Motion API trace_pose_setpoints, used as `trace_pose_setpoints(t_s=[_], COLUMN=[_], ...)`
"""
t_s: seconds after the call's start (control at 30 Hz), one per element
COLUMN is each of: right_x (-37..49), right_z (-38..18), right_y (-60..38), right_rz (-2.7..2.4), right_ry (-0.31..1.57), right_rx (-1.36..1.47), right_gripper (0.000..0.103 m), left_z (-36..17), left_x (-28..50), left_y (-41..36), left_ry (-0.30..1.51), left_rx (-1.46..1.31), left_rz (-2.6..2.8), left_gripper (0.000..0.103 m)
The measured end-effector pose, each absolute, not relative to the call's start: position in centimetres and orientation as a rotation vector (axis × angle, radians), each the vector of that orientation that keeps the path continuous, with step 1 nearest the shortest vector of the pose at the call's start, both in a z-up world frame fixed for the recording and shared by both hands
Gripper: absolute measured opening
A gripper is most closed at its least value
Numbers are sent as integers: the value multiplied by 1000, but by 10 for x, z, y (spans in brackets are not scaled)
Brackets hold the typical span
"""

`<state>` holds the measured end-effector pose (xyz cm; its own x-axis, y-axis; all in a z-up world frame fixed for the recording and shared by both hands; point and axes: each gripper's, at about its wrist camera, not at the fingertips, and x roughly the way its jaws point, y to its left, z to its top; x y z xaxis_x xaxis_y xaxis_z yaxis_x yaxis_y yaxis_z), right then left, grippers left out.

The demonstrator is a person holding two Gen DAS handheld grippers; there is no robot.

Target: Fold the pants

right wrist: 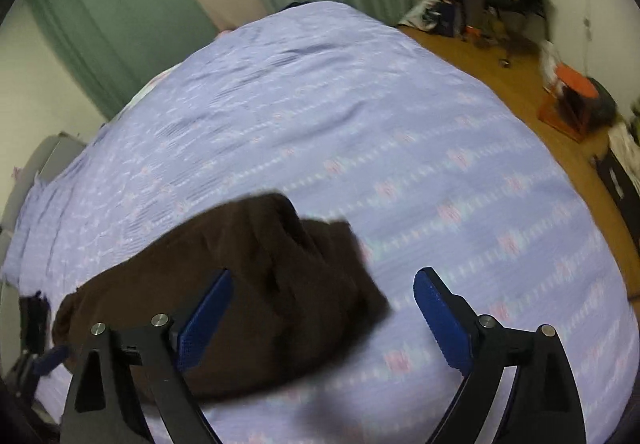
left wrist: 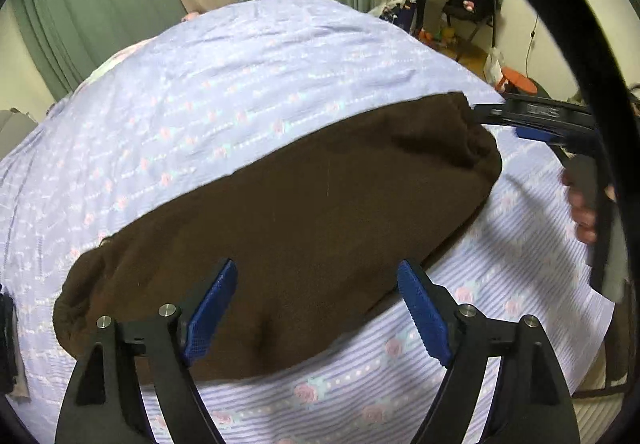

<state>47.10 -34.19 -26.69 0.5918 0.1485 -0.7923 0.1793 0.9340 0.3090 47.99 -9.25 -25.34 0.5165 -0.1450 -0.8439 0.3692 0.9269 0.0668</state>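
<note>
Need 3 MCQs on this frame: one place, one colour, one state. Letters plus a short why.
1. The pants lie on:
A. the bedspread
B. a chair
C. the floor

2. Pants colour:
A. grey
B. dark brown
C. green

3. Left tongs are:
A. shut on the pants
B. shut on nothing
C. open

Key:
1 A, brown cloth spreads over the lilac floral cover.
2 B, both views show dark brown fabric.
3 C, the blue pads stand wide apart above the cloth; the right tongs are open too.
</note>
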Motion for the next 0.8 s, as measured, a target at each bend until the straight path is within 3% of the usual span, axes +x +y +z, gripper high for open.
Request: trace_pose_setpoints(t_s=[0.2,0.27,0.33,0.63,0.73,0.8], right_x=[516,518,518,513,516,517], right_z=[-280,-292,-311,-365,-368,-363], right_y=[-342,-350,-365,-379,-378,-378], right_rz=[8,-28,-10,19,61,51], right_ry=[949,982,1015,1108,1107,1118], right_rx=[401,438,556,748,795,790], right_gripper=[91,78,71,70,50,44], left_z=[-269,-273,-270,-292,-308,-319], left_x=[489,497,497,526,532,533], left_y=[-107,-106,-100,-89,-88,-88], left_ry=[987,993,1001,1056,1104,1135], left_rx=[280,275,263,242,228,213], left_rz=[-311,-306,-297,-236,-229,-238], left_gripper=[82,82,82,82,82,82])
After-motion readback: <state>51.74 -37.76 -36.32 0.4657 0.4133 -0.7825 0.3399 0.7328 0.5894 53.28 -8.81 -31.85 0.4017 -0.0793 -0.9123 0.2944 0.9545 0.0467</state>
